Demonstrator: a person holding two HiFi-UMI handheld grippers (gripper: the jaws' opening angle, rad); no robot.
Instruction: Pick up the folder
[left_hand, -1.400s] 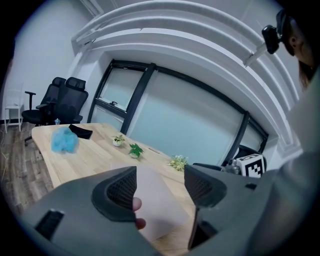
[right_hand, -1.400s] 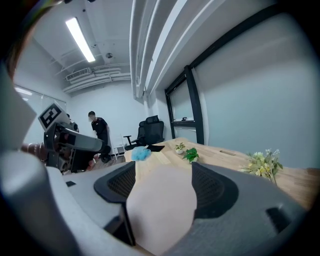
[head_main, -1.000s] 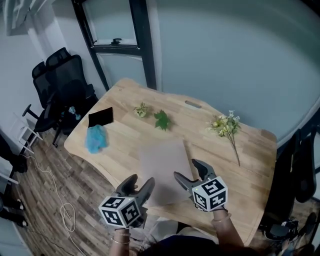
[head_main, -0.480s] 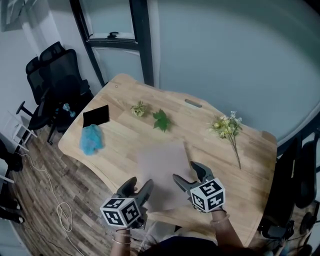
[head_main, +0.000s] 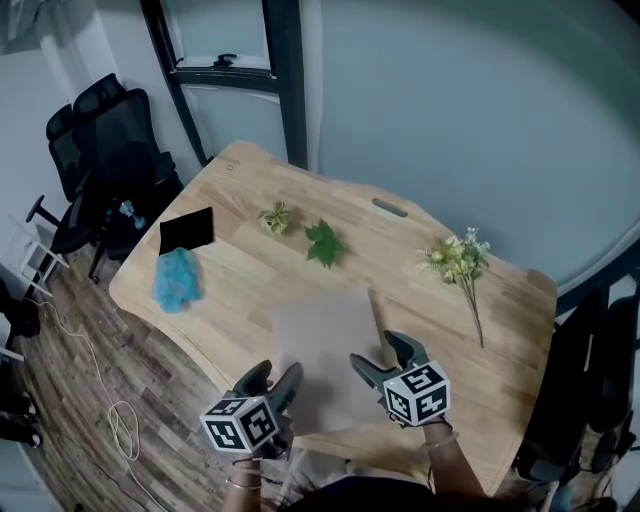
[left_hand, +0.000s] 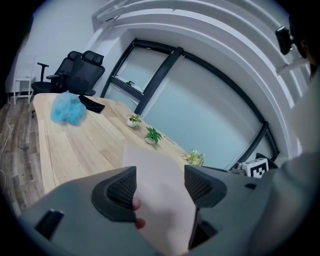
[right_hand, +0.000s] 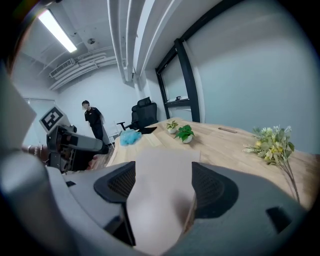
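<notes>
Sinking, the grey left gripper (head_main: 273, 380) and right gripper (head_main: 382, 357) neared the flat beige rectangular folder (head_main: 325, 345) at six o'clock on the pale wooden table (head_main: 250, 275). Both stood wide open and empty. Their pads could skid off the thin sheet.

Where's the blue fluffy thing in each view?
Head view: blue fluffy thing at left, near the left edge of the table, just below a black flat item.
Left gripper view: blue fluffy thing at upper left, at the table's far end.
Right gripper view: blue fluffy thing, small, left of centre, above the jaws.
Shared landmark: the green leafy plant, visible in all three.
</notes>
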